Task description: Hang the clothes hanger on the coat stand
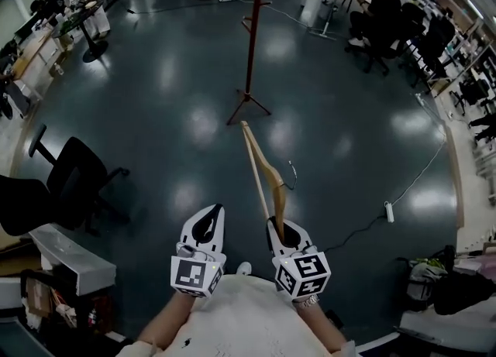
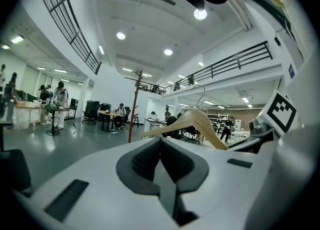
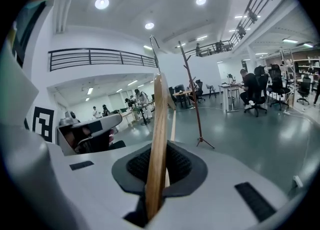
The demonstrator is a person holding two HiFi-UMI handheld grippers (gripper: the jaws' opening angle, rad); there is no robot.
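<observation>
Clothes hanger (image 1: pixel 263 168) up off the floor (image 1: pixel 155 84), a bare wooden one, carried out in front of the person, its lower end pinched in the right gripper (image 1: pixel 283 230). The jaws are clamped flat on the wood, the bar rising straight out between the pads. It looks light and stiff, with no give in it, but smooth wood held by one end can pivot in the pads, so a firm squeeze near that end seems wise. That leaves the wire hook (image 1: pixel 292 173) free at the top, and the hook is the part that has to catch a peg.

Sweeping from the left now. A black office chair (image 1: pixel 74 173) sits toward the floor's left edge, well clear of the path. The left gripper (image 1: pixel 211 216) hangs beside its partner, jaws pressed together on nothing, doing no work.

Dead ahead, toward the floor's far edge, stands the coat stand (image 1: pixel 252 38), a slim dark-red pole on a tripod foot, well apart from the hanger, with open floor between. Those splayed legs could be kicked on the approach, I'd judge.

Off to the right, a cable (image 1: pixel 422 169) snakes to a white power strip (image 1: pixel 389 211), beside the route, not across it.
</observation>
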